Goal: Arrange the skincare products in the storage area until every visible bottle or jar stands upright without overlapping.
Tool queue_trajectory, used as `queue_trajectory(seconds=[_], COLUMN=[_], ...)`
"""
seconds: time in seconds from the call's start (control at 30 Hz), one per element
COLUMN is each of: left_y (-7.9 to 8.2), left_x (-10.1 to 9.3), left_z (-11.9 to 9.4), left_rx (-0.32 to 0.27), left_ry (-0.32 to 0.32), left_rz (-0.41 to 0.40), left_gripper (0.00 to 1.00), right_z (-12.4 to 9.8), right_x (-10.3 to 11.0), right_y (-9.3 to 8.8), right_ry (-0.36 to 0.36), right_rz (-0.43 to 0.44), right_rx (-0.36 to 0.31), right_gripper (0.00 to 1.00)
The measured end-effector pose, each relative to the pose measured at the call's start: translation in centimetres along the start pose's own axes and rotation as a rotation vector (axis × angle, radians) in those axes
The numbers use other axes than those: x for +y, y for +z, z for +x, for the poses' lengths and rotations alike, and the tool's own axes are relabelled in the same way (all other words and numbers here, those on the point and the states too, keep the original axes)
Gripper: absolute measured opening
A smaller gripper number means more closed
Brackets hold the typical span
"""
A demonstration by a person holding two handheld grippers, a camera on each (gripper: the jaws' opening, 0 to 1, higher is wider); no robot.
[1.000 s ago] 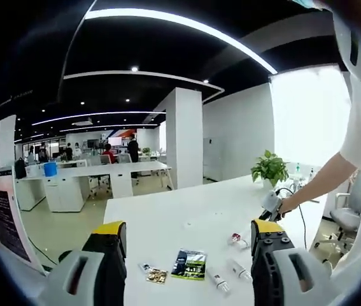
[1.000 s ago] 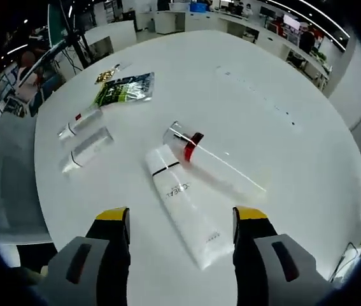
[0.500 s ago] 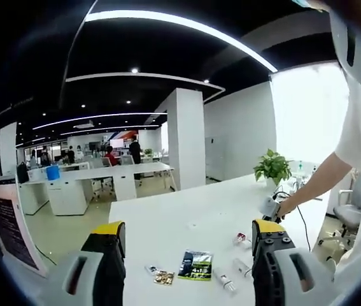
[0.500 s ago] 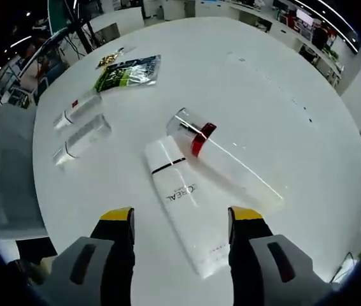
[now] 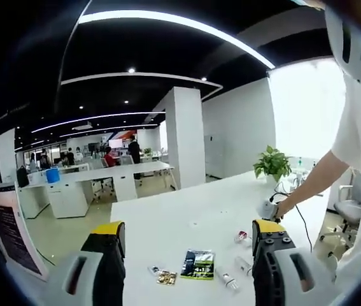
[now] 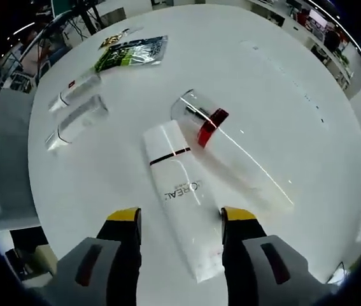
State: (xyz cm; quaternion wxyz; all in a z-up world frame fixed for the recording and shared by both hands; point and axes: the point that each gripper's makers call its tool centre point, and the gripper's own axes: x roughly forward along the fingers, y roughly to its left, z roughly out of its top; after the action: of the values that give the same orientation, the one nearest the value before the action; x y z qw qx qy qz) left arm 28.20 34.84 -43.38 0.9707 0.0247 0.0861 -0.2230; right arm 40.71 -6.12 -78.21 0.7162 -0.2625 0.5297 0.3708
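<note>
In the right gripper view a white L'Oreal bottle (image 6: 179,191) lies flat on the white table (image 6: 295,83). Beside it lies a clear bottle with a red collar (image 6: 231,156), also on its side. Two small clear tubes (image 6: 75,121) (image 6: 72,89) lie further left. My right gripper (image 6: 180,218) hangs open over the white bottle, one jaw on each side of its lower half. My left gripper (image 5: 188,227) is open and holds nothing, high over the table's near end. In the left gripper view the red-collared bottle (image 5: 240,238) and a tube (image 5: 226,280) look small.
A green sachet (image 6: 132,52) and a gold sachet (image 6: 113,39) lie at the table's far left end. In the left gripper view a person's hand holds the right gripper (image 5: 270,209), a potted plant (image 5: 272,167) stands at the far end, and office desks (image 5: 91,182) stand behind.
My right gripper has come lower and closer over the white bottle, its jaws a little narrower. The left gripper view has shifted only slightly.
</note>
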Motion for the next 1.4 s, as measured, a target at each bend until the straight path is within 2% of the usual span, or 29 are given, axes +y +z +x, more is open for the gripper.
queue_trajectory(seconds=[0.27, 0.4, 0.57, 0.87, 1.13, 1.4], left_y=[-0.3, -0.5, -0.6, -0.6, -0.8, -0.9], left_x=[-0.3, -0.5, -0.6, -0.6, -1.0, -0.9], left_z=[0.1, 0.3, 0.5, 0.7, 0.9, 0.8], left_rx=[0.024, 0.034, 0.038, 0.040, 0.055, 0.044], left_ry=[-0.002, -0.005, -0.009, -0.007, -0.014, -0.012], left_rz=[0.018, 0.032, 0.040, 0.045, 0.085, 0.047], left_gripper=[0.85, 0.85, 0.85, 0.84, 0.84, 0.84], right_z=[0.6, 0.7, 0.7, 0.6, 1.7, 2.0], right_x=[-0.2, -0.3, -0.3, -1.0, -2.8, -2.6], right_y=[0.0, -0.3, -0.2, -0.1, -0.6, -0.5], right_ry=[-0.007, -0.001, 0.017, 0.020, 0.030, 0.025], right_rz=[-0.060, -0.119, -0.105, -0.121, -0.135, -0.180], right_rx=[0.046, 0.083, 0.088, 0.112, 0.100, 0.122], right_gripper=[0.44, 0.43, 0.43, 0.33, 0.33, 0.27])
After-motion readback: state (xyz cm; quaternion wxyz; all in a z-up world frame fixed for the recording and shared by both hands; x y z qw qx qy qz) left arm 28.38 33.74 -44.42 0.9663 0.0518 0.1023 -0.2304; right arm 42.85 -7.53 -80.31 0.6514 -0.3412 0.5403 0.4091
